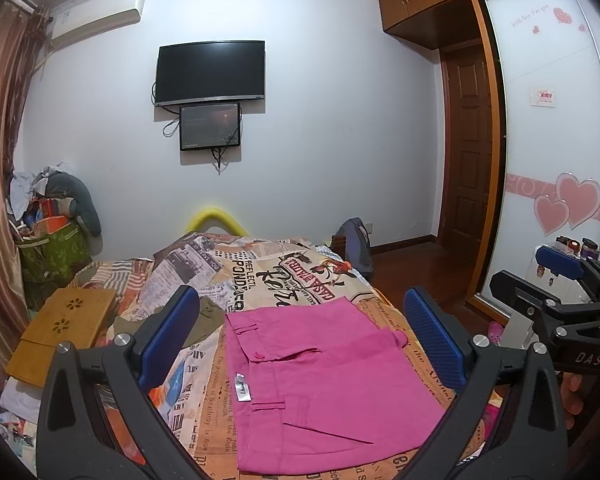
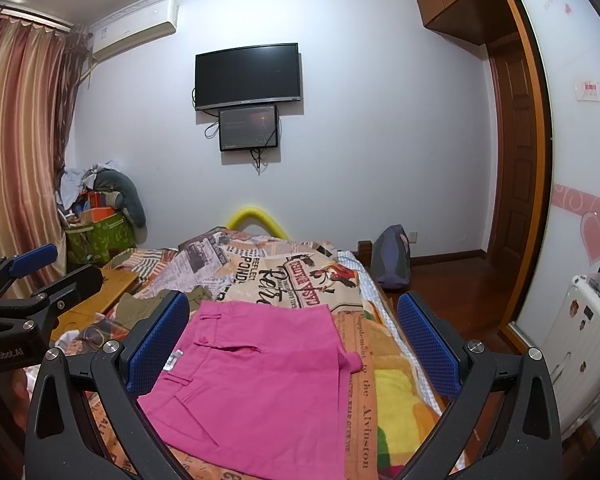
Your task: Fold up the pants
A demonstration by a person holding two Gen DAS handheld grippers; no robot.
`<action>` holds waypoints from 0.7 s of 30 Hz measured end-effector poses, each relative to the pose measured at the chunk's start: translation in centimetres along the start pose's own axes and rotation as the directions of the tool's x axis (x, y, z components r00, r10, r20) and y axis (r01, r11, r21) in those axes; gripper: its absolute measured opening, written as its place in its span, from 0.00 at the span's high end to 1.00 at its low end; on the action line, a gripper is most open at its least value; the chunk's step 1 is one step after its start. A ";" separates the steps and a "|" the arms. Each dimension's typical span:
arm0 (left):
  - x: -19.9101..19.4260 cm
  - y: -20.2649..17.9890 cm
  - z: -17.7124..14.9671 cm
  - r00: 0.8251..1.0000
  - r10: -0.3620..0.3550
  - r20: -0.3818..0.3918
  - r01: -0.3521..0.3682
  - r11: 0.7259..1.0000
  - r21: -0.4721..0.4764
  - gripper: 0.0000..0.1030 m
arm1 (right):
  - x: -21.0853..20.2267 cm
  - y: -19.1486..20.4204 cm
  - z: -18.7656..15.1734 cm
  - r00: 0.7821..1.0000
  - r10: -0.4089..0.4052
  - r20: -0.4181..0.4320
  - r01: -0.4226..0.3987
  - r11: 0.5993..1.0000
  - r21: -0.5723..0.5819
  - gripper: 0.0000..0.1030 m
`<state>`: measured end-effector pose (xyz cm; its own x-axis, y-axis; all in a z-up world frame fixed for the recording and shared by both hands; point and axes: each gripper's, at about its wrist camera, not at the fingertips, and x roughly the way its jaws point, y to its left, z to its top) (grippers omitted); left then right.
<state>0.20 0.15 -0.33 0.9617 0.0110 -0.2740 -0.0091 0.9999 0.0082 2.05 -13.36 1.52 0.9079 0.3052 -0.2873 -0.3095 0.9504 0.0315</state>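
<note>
Nearest the lens: left gripper [image 1: 300,332], jaws spread wide, nothing held between the blue pads. Right gripper [image 2: 294,334] likewise wide and empty; both are held above the near end of the bed [image 1: 260,268], angled slightly down.

Pants [image 1: 320,384] lie flat on the patterned bedspread, directly below and between the jaws, not touched by either gripper. Colour: bright pink. They appear already folded into a compact, roughly rectangular stack w/ at least two layers; the waistband w/ belt loops and a white label [image 1: 242,388] faces left, a slanted pocket seam shows on top, and a small corner pokes out at the right edge. Surface mostly smooth, few creases.

Judged progress: folding looks done or nearly done; at most one more fold or a tidy-up of the corner seems left.
</note>
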 end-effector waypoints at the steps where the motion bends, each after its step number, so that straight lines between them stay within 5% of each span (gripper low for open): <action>1: 0.0 0.0 0.0 1.000 0.001 0.000 -0.001 1.000 0.000 0.00 | 0.0 0.0 0.0 1.000 0.000 0.000 0.000 1.000 0.000 0.00; 21: -0.2 -0.3 0.1 1.000 0.011 0.007 -0.011 1.000 0.013 0.00 | -0.3 -0.2 -0.3 1.000 0.002 -0.005 -0.002 1.000 0.007 0.00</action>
<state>0.01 -0.14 -0.15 0.9634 0.0221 -0.2670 -0.0162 0.9996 0.0241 1.77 -13.69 1.35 0.9058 0.3067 -0.2923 -0.3092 0.9502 0.0391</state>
